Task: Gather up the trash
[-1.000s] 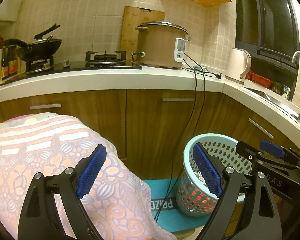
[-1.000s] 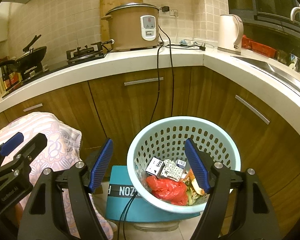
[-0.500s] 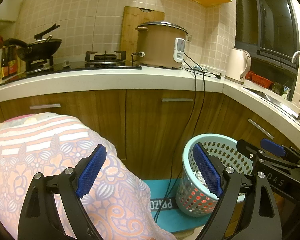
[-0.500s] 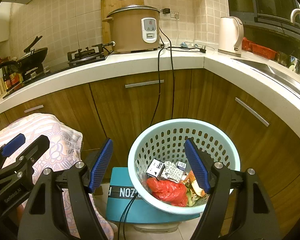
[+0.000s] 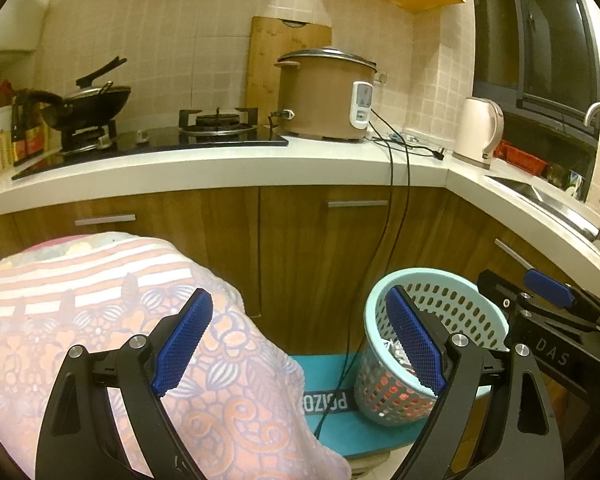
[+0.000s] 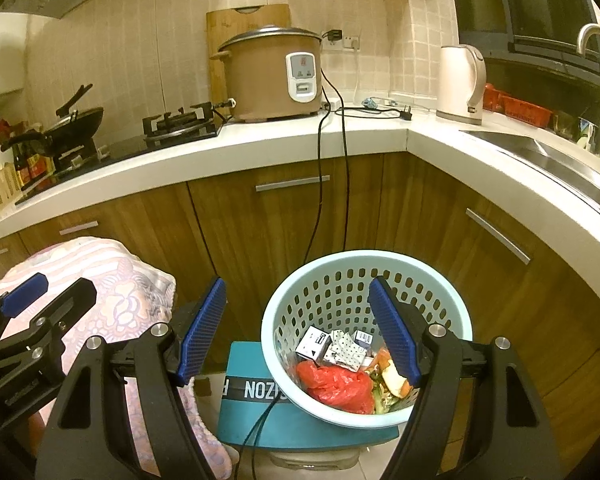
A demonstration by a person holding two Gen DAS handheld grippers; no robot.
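Observation:
A pale blue perforated basket stands on a teal box against the wooden cabinets. Inside it lie a red plastic bag, small cartons, crumpled dotted paper and vegetable scraps. My right gripper hovers above and in front of the basket, jaws wide open and empty. In the left wrist view the same basket sits at lower right, and my left gripper is open with nothing between its blue pads. The right gripper's fingers show at that view's right edge.
A patterned pink cloth covers something bulky at the left, close to my left gripper. Black cords hang from the rice cooker down to the floor by the teal box. The white counter holds a kettle, stove and wok.
The right wrist view has tilted up slightly, so the basket sits a little lower in frame. The left view is unchanged, and both grippers stay open.

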